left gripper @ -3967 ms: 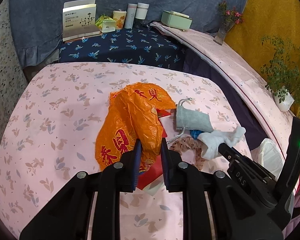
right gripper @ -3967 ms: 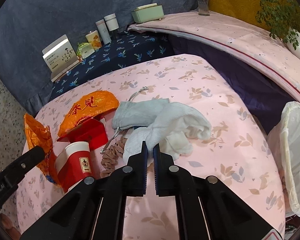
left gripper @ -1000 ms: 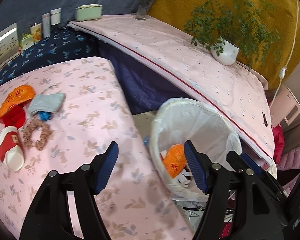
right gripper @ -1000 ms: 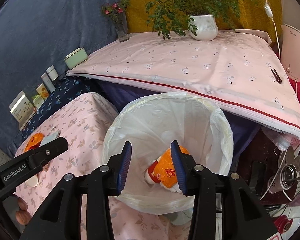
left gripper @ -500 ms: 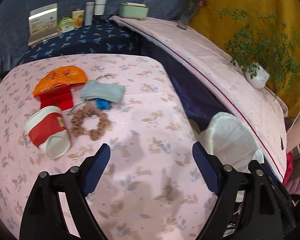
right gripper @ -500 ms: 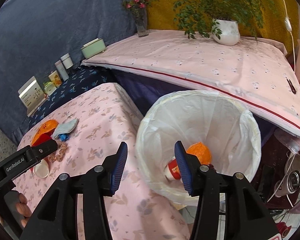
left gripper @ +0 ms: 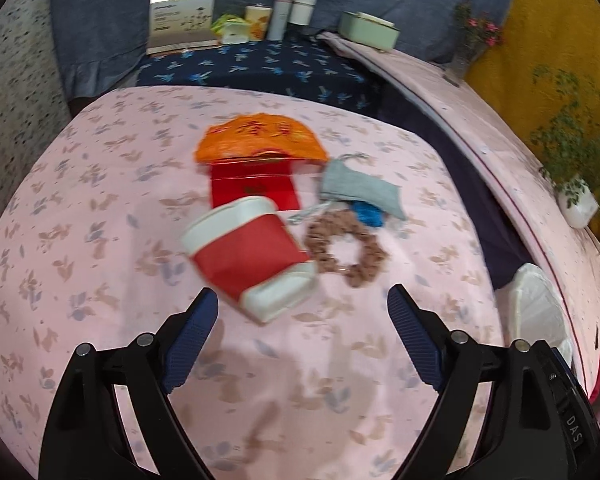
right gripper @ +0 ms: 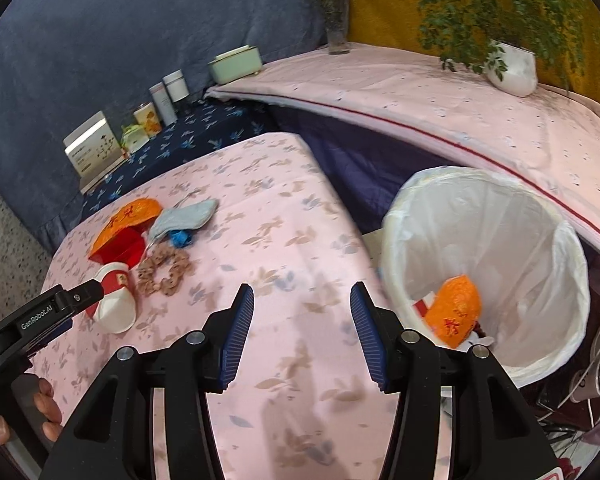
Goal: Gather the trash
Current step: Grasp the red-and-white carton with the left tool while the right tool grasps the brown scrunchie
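Note:
A red and white paper cup (left gripper: 244,256) lies on its side on the pink flowered tablecloth (left gripper: 100,208). My left gripper (left gripper: 302,295) hovers just short of the cup's base, jaws opening wide, nothing between them. Behind the cup lie an orange plastic bag (left gripper: 260,138), a red envelope (left gripper: 256,188), a grey pouch (left gripper: 360,190), a brown scrunchie (left gripper: 346,250) and a small blue item (left gripper: 368,214). My right gripper (right gripper: 302,289) is open and empty over the table edge, beside the white-lined bin (right gripper: 480,220). In the bin lies an orange bag (right gripper: 456,312).
Boxes, tins and tubes (left gripper: 276,16) line the dark blue cloth at the back. A pink-covered ledge (right gripper: 420,96) carries a flower vase (right gripper: 336,28) and a potted plant (right gripper: 512,68). A hand (right gripper: 40,412) holds the left gripper's handle at the lower left.
Both grippers swung left from over the bin back toward the table. The left one now faces the cup and has opened wider. The orange bag and other trash stay in the bin.

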`<state>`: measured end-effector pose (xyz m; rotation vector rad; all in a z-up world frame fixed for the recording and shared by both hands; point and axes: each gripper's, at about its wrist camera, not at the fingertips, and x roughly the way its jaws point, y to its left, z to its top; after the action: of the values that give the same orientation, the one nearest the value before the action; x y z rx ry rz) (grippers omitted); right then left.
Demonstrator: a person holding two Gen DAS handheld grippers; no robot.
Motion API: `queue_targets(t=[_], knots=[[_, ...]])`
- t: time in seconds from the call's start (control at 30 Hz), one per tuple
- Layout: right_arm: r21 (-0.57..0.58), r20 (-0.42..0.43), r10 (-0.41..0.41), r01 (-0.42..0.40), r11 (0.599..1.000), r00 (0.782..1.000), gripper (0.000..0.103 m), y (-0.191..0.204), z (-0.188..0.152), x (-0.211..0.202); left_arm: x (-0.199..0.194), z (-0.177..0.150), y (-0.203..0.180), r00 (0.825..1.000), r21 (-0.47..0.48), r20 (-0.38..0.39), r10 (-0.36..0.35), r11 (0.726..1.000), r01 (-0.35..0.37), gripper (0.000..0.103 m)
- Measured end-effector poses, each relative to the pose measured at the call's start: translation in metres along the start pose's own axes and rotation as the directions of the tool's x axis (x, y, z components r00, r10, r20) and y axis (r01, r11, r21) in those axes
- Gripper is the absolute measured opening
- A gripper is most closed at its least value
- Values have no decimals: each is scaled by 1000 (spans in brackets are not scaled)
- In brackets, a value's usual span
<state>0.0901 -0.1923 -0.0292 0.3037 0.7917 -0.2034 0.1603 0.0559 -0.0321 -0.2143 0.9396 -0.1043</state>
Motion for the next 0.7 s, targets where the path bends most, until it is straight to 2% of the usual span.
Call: queue_targets(t=[0.27,0.47,0.7], knots=[[-60,-52,38,-41,997,998,50,51,-10,27,18,6,49,998,-91,-37,41,995,-44,82],[-84,-75,51,-57,995,996,50,80,-10,47,32,13,65,998,-145,-62,15,989,-24,82],[-84,-94,51,-59,995,994,50,96,-4,69,54,18,64,993,-195,-107,-41,981,19,82]])
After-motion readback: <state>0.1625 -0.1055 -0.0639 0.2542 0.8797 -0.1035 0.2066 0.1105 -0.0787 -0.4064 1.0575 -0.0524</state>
